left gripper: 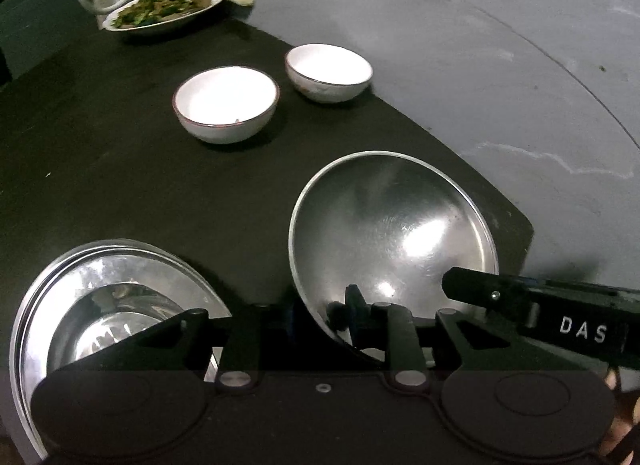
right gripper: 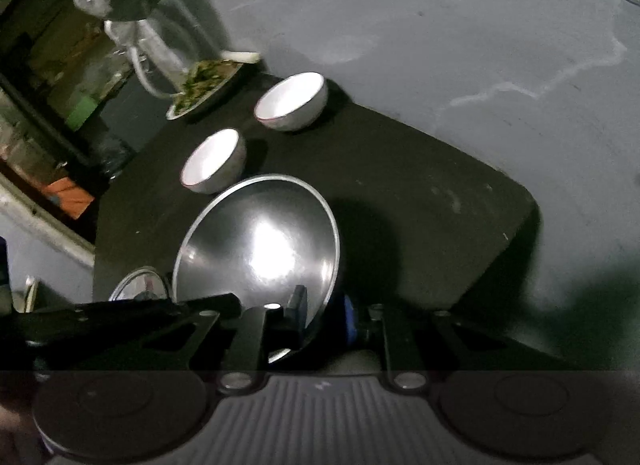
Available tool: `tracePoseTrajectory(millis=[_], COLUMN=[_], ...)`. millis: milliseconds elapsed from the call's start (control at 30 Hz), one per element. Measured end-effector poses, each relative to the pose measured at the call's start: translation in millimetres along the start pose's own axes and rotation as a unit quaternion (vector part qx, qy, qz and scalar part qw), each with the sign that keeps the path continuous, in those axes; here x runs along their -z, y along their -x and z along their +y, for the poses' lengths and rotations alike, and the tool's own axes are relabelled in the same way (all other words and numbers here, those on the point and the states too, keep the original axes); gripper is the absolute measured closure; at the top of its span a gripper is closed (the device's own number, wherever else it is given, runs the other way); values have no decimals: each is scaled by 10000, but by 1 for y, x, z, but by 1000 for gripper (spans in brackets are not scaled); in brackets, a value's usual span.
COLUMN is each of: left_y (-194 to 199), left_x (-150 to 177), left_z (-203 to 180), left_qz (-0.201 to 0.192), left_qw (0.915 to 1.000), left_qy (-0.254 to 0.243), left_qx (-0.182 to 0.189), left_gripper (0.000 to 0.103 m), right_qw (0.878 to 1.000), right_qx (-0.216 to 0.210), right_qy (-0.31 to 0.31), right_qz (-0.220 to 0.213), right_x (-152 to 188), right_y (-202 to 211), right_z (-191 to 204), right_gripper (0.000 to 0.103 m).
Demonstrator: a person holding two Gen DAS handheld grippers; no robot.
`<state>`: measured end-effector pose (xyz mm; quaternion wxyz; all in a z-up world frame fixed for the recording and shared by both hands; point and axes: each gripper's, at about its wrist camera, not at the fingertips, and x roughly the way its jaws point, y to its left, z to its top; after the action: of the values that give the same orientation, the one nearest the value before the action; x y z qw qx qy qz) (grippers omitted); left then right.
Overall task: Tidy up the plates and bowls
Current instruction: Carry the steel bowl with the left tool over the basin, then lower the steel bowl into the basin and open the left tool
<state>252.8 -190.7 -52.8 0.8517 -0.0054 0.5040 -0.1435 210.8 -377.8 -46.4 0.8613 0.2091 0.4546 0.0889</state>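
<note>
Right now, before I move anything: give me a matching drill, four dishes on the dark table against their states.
Things:
1. large round steel bowl
2. small white ceramic bowl with dark rim
3. shallow metal plate
4. stack of shiny steel dishes

States:
A. holds green vegetables
B. nested one inside another
C. tilted steeply
D. upright and empty

Pairs: 1-C; 2-D; 3-A; 4-B
</note>
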Motion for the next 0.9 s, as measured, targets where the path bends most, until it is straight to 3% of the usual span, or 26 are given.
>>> tracePoseTrajectory(millis=[67, 167, 233, 300, 367, 433, 500, 667, 767, 900], left_y=[1, 6, 13, 20, 29, 42, 56, 78, 90, 112], left_x=[-2, -7, -9, -10, -12, -14, -14, -13, -8, 14], left_z=[1, 3, 5, 6, 8, 13, 22, 55, 78, 119], left_qz=[64, 39, -61, -166, -295, -504, -730, -955, -1109, -1503], left_qw=[9999, 9999, 9998, 9998, 9995, 9987, 9973, 9932, 9885, 9754], left_qy=[96, 140, 151, 118, 45, 22, 83, 657, 1025, 1613], left_qx=[-43, -86, -71, -61, -63, -62, -74, -129, -18, 42], left_gripper=[74, 61, 35, 28, 23, 9, 1, 1, 1, 1], right_qw=[9999, 9998, 9996, 9995, 9994, 9994, 9987, 9943, 9916, 9864], right_qx=[-66, -178, -243, -207, -130, -8, 103, 312, 464, 721], right_qy=[80, 99, 129, 241, 305, 288, 287, 419, 537, 742], right_qz=[33, 71, 38, -2, -100, -216, -413, -928, -1086, -1273], right_x=[-5, -9, -11, -12, -14, -17, -17, -7, -2, 6], right_y=[-2, -4, -4, -2, 1, 7, 16, 41, 48, 54], right_z=[0, -2, -2, -2, -2, -3, -2, 15, 33, 58], right_gripper=[80, 78, 74, 56, 52, 44, 26, 0, 0, 0])
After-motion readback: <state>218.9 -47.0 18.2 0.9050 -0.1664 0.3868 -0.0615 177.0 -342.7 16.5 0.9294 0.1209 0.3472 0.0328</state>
